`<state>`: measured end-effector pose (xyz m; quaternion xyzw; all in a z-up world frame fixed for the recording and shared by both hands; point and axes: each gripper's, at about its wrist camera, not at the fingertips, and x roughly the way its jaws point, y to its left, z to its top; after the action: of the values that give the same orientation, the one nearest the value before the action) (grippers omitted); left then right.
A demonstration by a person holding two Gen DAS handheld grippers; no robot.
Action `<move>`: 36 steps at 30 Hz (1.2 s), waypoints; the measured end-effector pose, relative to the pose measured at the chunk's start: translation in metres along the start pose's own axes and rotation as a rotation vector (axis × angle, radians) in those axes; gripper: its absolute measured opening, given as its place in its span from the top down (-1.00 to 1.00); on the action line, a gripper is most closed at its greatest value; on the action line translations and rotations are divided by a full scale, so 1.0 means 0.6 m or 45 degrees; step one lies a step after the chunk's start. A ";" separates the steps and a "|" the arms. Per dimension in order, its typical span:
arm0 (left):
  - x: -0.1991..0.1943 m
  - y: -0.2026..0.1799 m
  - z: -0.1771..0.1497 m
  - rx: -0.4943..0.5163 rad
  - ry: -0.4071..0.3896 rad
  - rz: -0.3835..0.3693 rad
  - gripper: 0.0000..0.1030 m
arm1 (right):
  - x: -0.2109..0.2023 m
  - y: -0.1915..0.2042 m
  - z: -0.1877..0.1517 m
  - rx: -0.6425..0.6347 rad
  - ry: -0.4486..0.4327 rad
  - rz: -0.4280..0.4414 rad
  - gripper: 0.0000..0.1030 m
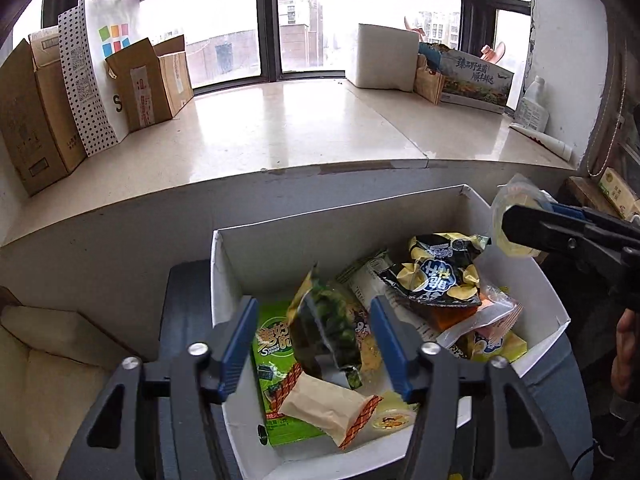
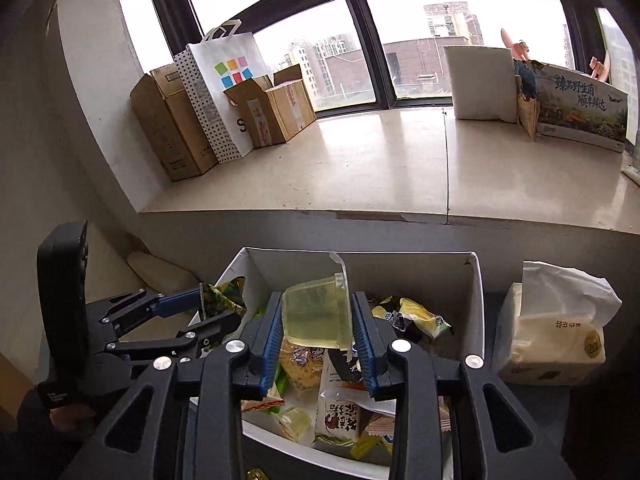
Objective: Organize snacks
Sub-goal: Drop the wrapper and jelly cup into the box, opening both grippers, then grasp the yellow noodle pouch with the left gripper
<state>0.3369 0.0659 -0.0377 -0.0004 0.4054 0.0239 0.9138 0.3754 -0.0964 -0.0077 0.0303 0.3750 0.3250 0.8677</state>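
Snacks fill the white box [image 1: 224, 280] at lower centre; the left gripper [image 1: 316, 344] stands apart around a green packet [image 1: 328, 328], its pads clear. Right wrist view: the right gripper [image 2: 316, 340] flanks a yellow jelly cup [image 2: 314, 312] over the box; whether it clamps, I cannot tell.

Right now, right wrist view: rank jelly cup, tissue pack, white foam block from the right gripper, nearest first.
1. Jelly cup: between the right gripper fingers, over the snack box.
2. Tissue pack: right of the box.
3. White foam block: far back on the windowsill, by the glass.
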 end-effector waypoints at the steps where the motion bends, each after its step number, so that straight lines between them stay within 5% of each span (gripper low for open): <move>1: 0.002 0.005 -0.001 -0.008 -0.006 0.018 -0.95 | 0.004 -0.001 0.001 0.008 -0.004 -0.027 -0.89; 2: 0.000 0.010 -0.003 -0.020 -0.018 0.016 -1.00 | 0.003 -0.002 0.002 0.020 -0.026 -0.037 -1.00; 14: -0.052 0.044 -0.046 -0.086 -0.038 -0.026 -1.00 | -0.064 0.024 -0.025 0.025 -0.086 0.058 -1.00; 26: -0.207 0.038 -0.169 -0.087 -0.153 -0.086 -1.00 | -0.171 0.091 -0.188 -0.099 -0.054 0.143 -1.00; 36: -0.195 -0.014 -0.323 -0.146 0.063 -0.214 -1.00 | -0.233 0.066 -0.335 0.068 -0.059 0.034 -1.00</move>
<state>0.1155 0.0482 -0.0813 -0.0872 0.4243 -0.0297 0.9008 0.1484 -0.1856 -0.0519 0.0659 0.3628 0.3255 0.8707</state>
